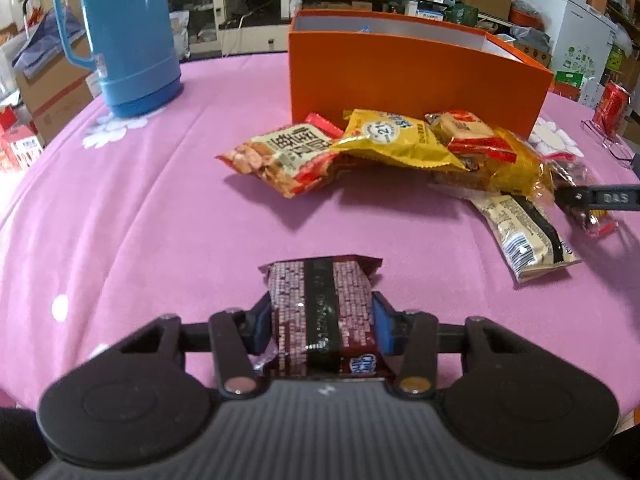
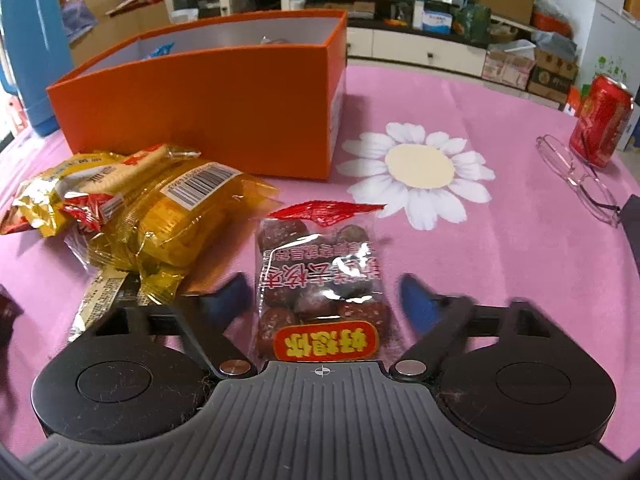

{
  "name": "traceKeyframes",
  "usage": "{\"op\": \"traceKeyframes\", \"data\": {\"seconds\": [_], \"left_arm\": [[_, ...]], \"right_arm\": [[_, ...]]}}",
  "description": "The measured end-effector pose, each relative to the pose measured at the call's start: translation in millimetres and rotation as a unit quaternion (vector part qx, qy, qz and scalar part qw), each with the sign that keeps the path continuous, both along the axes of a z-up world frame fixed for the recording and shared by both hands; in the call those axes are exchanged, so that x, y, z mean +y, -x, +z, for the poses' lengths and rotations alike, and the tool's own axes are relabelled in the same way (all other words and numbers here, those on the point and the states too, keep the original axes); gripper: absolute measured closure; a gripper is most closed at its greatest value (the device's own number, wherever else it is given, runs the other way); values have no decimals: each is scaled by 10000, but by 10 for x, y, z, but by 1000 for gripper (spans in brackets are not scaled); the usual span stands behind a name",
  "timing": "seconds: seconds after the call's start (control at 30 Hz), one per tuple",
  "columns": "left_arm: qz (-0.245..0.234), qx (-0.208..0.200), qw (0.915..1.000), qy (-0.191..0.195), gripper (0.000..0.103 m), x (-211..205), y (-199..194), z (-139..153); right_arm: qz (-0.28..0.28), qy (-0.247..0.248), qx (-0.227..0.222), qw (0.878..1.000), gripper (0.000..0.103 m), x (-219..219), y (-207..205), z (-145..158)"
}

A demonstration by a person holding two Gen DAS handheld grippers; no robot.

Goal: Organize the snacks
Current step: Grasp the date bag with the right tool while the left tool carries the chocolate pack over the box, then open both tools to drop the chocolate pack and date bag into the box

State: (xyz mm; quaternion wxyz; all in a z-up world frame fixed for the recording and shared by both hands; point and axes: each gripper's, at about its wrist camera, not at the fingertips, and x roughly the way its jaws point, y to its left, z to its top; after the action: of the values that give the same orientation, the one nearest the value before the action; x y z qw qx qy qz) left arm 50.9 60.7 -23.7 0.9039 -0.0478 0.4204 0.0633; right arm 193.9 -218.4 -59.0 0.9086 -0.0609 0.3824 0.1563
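1. Our left gripper [image 1: 320,326] is clamped on a dark red snack packet [image 1: 322,312], blue pads pressed to both its sides just above the pink tablecloth [image 1: 160,208]
2. Our right gripper [image 2: 324,300] straddles a clear bag of brown round sweets [image 2: 320,276] lying flat on the cloth; its blue fingers [image 2: 416,304] are blurred and stand off the bag with a gap each side, so the jaws are released
3. Beside that bag, a loose heap of snacks: a yellow cake packet [image 2: 172,216], a yellow pouch [image 1: 396,140], a peanut packet [image 1: 280,160] and a cream wafer bar [image 1: 524,236]
4. The heap lies against the front wall of the open orange box [image 1: 416,76], between our grippers and the box; a few packets show inside it
5. Further out, a blue thermos [image 1: 128,32] stands left of the box, while a red can [image 2: 600,120] and spectacles [image 2: 580,180] sit to the right
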Motion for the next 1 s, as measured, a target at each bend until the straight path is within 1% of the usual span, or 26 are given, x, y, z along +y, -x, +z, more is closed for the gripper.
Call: {"op": "traceKeyframes", "data": {"seconds": [0.13,0.2,0.33,0.43,0.53,0.6,0.7,0.73,0.8,0.87,0.93,1.0], "left_arm": [[0,-12,9993,368,56,37,78,43],[-14,-72,9988,485,56,48,105,96],[-75,-407,9976,554,56,107,109,323],[-111,-622,9960,638,56,201,-25,526],[-110,-913,9938,620,56,287,-296,755],[-118,-1132,9914,649,56,328,-547,911],[-119,-1427,9873,689,56,354,-1043,1089],[-128,-1505,9862,673,56,348,-1206,1121],[-162,-1577,9849,690,56,310,-1561,1142],[-249,-1552,9849,732,56,258,-1899,1105],[-402,-1456,9863,658,56,172,-2239,1034],[-511,-1384,9878,507,56,87,-2517,938]], "right_arm": [[-89,-415,204,9989,58,-206,96,70],[-157,-576,196,9980,59,-297,154,125],[-309,-902,-55,9954,59,-438,267,352],[-308,-1030,-316,9937,59,-401,292,529],[-194,-1100,-624,9918,59,-217,226,743],[-64,-1120,-854,9900,59,-55,140,906],[207,-1107,-1092,9876,59,236,-145,1124],[273,-1055,-1188,9869,59,360,-297,1177],[343,-946,-1290,9865,59,571,-571,1226],[381,-984,-1257,9864,59,731,-864,1214],[390,-1038,-1161,9870,59,846,-1136,1157],[379,-960,-1101,9886,59,927,-1351,1069]]}}
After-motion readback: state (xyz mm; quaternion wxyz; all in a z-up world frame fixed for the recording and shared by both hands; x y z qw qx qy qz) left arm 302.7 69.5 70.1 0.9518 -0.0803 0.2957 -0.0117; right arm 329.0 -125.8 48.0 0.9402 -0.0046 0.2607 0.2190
